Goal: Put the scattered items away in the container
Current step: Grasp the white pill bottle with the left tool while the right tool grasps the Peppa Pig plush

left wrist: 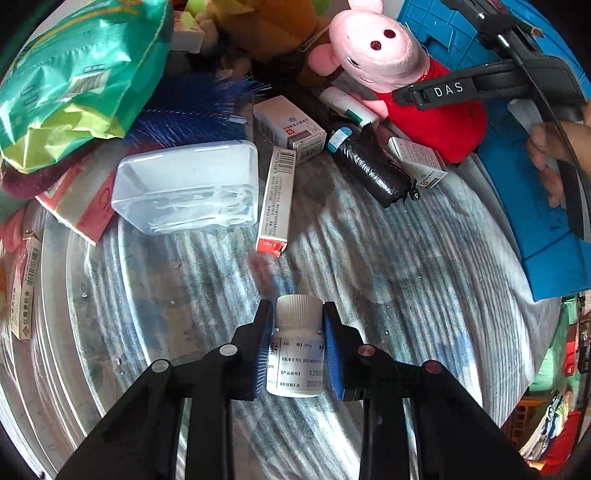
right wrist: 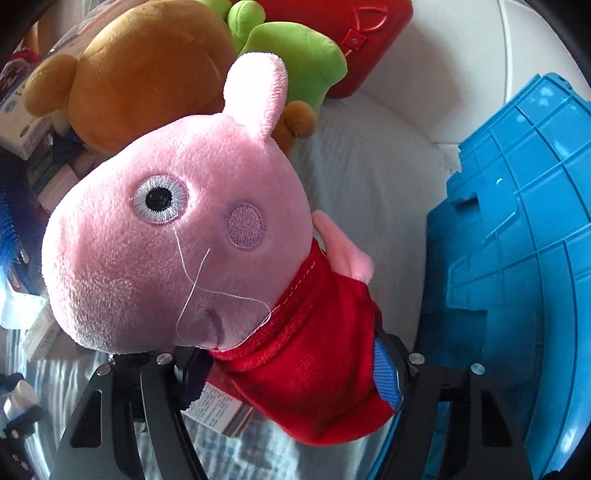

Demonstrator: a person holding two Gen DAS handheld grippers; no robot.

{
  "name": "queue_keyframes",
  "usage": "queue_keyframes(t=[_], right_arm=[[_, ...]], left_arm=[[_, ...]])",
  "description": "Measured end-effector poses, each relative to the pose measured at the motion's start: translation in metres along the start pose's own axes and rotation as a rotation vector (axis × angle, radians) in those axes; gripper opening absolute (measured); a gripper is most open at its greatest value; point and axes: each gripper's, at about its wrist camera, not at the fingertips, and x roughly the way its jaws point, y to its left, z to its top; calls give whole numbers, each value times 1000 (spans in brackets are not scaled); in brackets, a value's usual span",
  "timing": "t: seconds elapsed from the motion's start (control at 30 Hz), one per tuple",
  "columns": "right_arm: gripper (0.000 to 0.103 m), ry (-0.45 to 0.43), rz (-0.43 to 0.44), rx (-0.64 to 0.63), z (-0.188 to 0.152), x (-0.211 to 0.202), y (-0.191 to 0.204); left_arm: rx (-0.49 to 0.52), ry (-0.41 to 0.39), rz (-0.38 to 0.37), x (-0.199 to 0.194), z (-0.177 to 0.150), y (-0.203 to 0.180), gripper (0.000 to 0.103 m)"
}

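Observation:
My left gripper (left wrist: 298,332) is shut on a small white pill bottle (left wrist: 297,354) with a ribbed cap, held above the striped cloth. My right gripper (right wrist: 291,376) has its jaws around the red body of a pink pig plush (right wrist: 184,236); the same plush shows in the left wrist view (left wrist: 380,55), with the right gripper (left wrist: 443,90) at it. The blue plastic container (right wrist: 517,229) stands just right of the plush and also shows in the left wrist view (left wrist: 535,192).
Scattered on the cloth: a clear plastic box (left wrist: 188,184), several medicine cartons (left wrist: 277,195), a black bag roll (left wrist: 373,166), a blue brush (left wrist: 192,110), a green bag (left wrist: 74,81). A brown plush (right wrist: 140,74), green plush (right wrist: 295,55) and red case (right wrist: 351,33) lie behind.

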Motion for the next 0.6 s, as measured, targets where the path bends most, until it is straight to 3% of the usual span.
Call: queue_keyframes(t=[0.2,0.27,0.6], right_arm=[[71,-54,53,56,-13,-32,3],[70,-72,74,78,-18,-43,3],[69,-172,173,162,-42,-111,7]], left_arm=[[-33,-28,-6,-23,-7,20,26],[-46,-37,-2,-26,8,24,26],[-51,-98,42,-60,-14,35,26]])
